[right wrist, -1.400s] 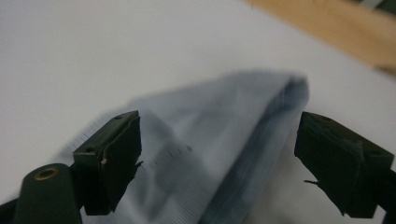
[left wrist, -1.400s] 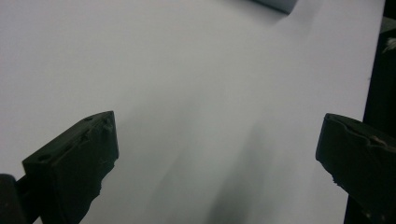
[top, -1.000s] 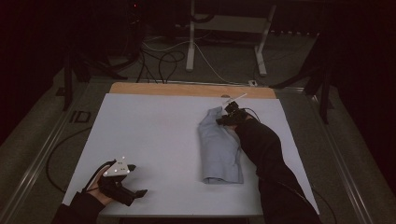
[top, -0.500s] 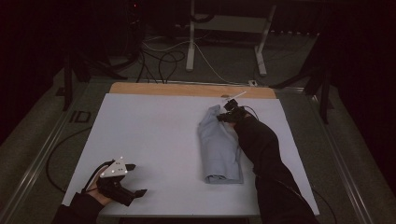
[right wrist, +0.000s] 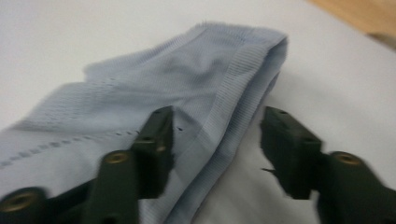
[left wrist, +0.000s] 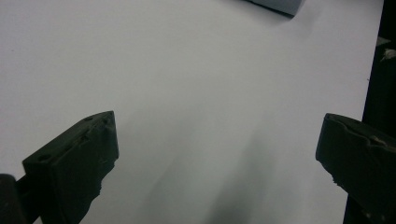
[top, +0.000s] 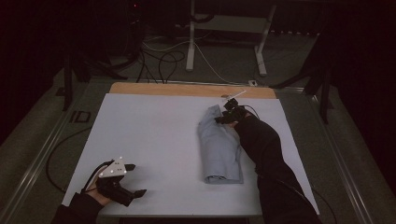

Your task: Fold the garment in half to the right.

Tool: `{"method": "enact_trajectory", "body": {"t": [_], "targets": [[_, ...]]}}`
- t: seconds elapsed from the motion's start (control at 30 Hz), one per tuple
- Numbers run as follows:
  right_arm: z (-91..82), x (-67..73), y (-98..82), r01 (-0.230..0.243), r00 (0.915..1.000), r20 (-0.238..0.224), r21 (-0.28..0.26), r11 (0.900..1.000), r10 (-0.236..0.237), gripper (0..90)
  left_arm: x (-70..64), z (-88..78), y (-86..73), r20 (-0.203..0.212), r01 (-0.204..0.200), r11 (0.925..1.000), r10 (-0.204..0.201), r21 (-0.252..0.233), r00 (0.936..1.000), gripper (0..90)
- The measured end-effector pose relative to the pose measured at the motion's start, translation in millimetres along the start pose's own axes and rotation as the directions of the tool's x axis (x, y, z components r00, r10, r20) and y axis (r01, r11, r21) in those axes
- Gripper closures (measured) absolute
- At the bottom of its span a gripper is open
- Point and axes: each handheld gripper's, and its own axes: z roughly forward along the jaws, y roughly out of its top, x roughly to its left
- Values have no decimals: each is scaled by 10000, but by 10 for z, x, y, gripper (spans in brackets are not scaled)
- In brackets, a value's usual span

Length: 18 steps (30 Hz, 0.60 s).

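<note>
Since a second ago, the right claw (right wrist: 215, 140) has just been opening; its jaws now stand spread astride the ribbed hem of the pale blue folded garment (top: 219, 147), one jaw on the cloth, pressing nothing; the garment lies unmoved, stretching back from that claw toward the person; the left claw (top: 133, 179) has kept its place well off to the side, jaws wide over bare white counter (top: 154, 135); beyond the right claw runs a wooden edge strip (top: 187, 88), then dark floor with cables (top: 159, 56) and stand legs (top: 191, 42).
</note>
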Motion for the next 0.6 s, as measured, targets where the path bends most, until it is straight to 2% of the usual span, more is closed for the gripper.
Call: {"method": "enact_trajectory", "body": {"t": [0.1, 0.17, 0.27, 0.43, 0.5, 0.53, 0.6], "targets": [[-133, 48, 39, 28, 9998, -220, -317, 9995, -35, 266, 5, -1, -10, -13, 34, 10000, -34, -37, 10000, 3], [-224, 95, 50, 140, 9974, -699, -543, 9984, -177, 178, 0, -10, -10, -6, -30, 10000, 30, -68, 10000, 4], [-329, 185, 61, 127, 9942, -1053, -845, 9963, -216, 175, -6, -24, -6, -19, -78, 9999, 77, -120, 10000, 3], [-456, 415, 31, 707, 9861, -1421, -1090, 9915, -859, 177, 10, -44, -17, -81, -14, 9999, 13, -152, 10000, 4], [-522, 507, 20, 798, 9812, -1656, -1206, 9895, -993, 173, 14, -45, -22, -101, 33, 9999, -34, -162, 9999, 3], [-556, 552, 13, 842, 9795, -1702, -1389, 9867, -1076, 145, 14, -45, -23, -98, 19, 9999, -21, -158, 9999, 3], [-619, 645, 3, 863, 9778, -1769, -1478, 9852, -1122, 146, 14, -45, -22, -80, -1, 9999, 0, -158, 10000, 4]]}}
